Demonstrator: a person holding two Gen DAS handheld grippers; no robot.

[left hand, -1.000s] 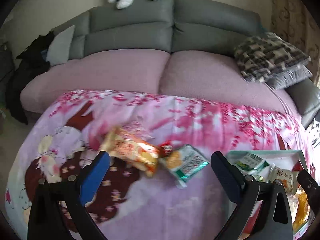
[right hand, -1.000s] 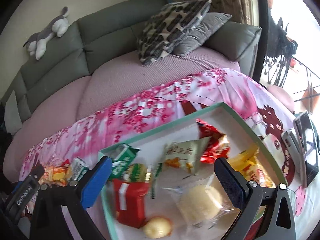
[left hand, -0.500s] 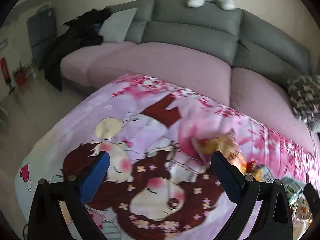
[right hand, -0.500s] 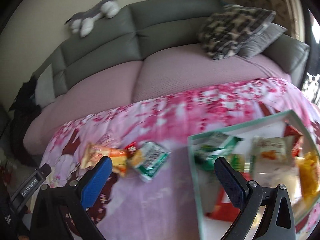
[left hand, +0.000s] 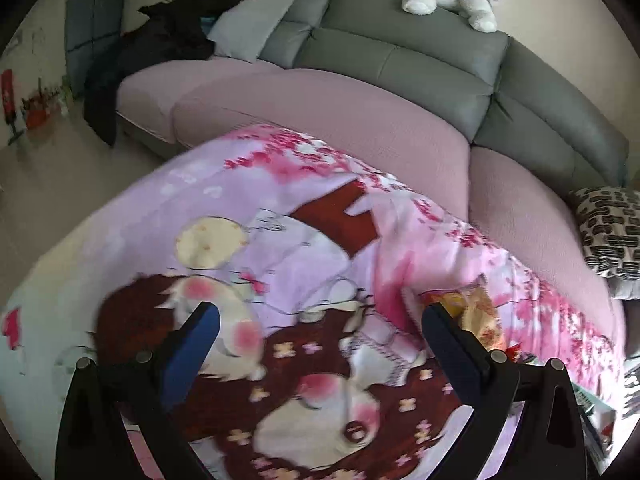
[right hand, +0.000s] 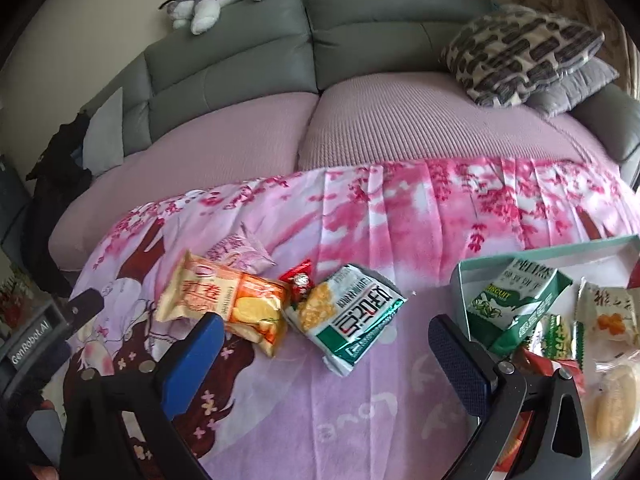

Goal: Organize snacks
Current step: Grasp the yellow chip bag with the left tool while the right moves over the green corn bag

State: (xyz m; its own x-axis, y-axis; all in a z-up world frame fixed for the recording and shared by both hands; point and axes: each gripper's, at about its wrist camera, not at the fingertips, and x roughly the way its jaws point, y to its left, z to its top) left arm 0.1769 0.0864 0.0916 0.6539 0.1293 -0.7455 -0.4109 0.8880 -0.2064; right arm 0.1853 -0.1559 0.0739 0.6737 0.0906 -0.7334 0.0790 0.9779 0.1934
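Now I see green-white packet [right hand: 352, 316] dead ahead of right gripper [right hand: 326, 340], long axis diagonal; both grippers agape, empty; left gripper [left hand: 320, 332] aimed away.

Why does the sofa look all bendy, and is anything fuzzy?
Left wrist view: fisheye lens curves the sofa; the blanket is smeared by motion blur. Right wrist view: same curving, but sharper, so the green packet print shows; the tray edge blurs.

orange chip bag [right hand: 224, 305], green-white packet [right hand: 352, 316] flat on blanket, green box [right hand: 516, 300] in tray [right hand: 600, 245]
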